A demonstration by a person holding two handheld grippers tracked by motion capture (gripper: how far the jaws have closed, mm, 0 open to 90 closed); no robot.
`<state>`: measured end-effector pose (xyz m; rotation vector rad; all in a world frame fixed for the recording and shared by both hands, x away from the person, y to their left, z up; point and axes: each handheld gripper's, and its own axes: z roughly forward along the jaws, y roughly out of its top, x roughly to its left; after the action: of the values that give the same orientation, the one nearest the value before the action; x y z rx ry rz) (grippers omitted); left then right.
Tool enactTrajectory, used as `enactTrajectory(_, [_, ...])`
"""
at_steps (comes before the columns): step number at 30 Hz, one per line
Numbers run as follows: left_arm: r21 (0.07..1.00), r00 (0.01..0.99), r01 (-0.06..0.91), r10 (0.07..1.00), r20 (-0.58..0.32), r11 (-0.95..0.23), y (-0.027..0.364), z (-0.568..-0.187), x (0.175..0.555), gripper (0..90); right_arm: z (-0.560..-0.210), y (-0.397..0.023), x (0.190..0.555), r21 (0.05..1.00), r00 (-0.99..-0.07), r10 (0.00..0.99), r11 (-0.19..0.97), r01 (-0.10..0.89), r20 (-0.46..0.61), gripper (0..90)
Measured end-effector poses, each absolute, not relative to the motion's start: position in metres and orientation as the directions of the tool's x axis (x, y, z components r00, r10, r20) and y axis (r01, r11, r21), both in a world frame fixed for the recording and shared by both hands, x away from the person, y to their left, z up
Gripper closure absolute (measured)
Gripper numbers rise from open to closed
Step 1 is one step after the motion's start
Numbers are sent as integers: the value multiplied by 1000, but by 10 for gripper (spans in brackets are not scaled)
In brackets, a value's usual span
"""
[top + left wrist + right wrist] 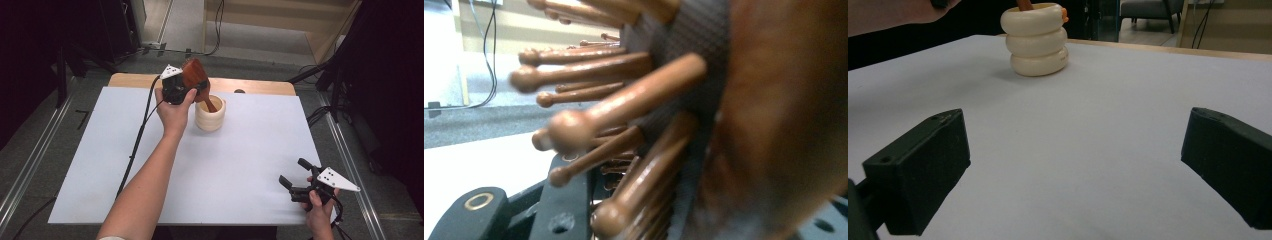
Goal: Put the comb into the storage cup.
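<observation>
One wooden hairbrush, clamped at the head in the left tool, handle end dipping into the cream ribbed holder near the far edge of the table. Seen close in the left gripper view: rounded wooden pins on a dark cushion, jaws closed tight on the brush. Probably light and rigid, with a smooth finish likely slippery; best gripped across the solid rim of the head or the handle, never on the pins. Holder likely light enough to tip if nudged. Right tool near the front right corner, jaws wide apart, holding nothing.
</observation>
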<state>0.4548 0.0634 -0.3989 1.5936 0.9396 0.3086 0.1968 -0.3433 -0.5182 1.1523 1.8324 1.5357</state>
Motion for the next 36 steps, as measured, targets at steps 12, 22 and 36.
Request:
enactTrajectory(12, [909, 623, 416, 724, -298, 16, 58, -414, 457, 550, -518, -343, 197, 956, -530, 835, 19, 294, 147, 0])
enactTrajectory(22, [899, 623, 438, 723, -300, -4, 51, -425, 457, 549, -518, -342, 197, 956, -528, 837, 24, 293, 141, 0])
enactTrajectory(36, [884, 583, 466, 738, -340, 39, 54, -430, 462, 517, -518, -342, 198, 956, -530, 836, 21, 292, 144, 0])
